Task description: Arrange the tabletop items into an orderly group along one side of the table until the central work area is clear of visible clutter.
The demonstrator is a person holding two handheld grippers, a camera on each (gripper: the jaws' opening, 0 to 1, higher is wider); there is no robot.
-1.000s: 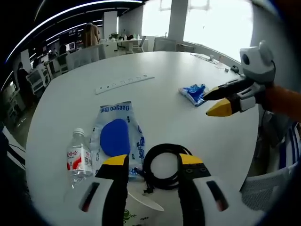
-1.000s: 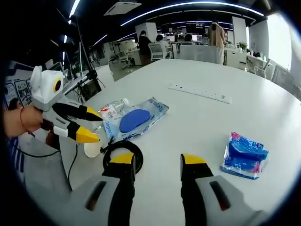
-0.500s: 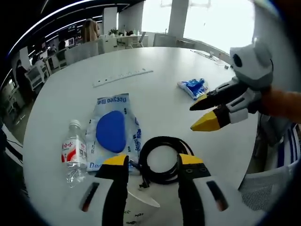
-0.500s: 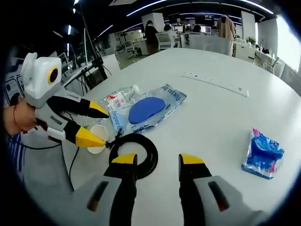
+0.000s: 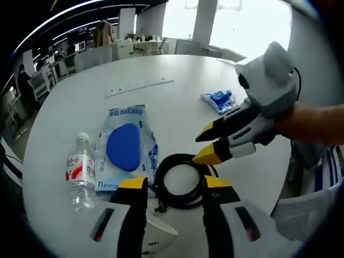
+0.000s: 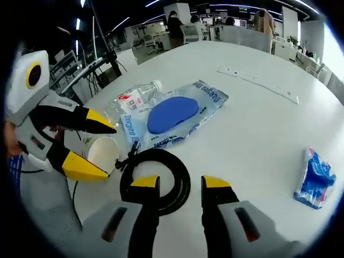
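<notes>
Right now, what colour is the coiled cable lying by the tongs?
Black. The coiled cable shows best in the right gripper view, lying on the white table.

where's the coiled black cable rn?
The coiled black cable lies flat on the white table, low-centre in both gripper views, just ahead of the right tool. The blue pouch sits just beyond it and the paper cup beside it.

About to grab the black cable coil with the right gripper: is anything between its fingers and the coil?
Nothing visible. The right gripper is open right over the black cable coil. The left gripper, paper cup and blue pouch lie off to the side.
</notes>
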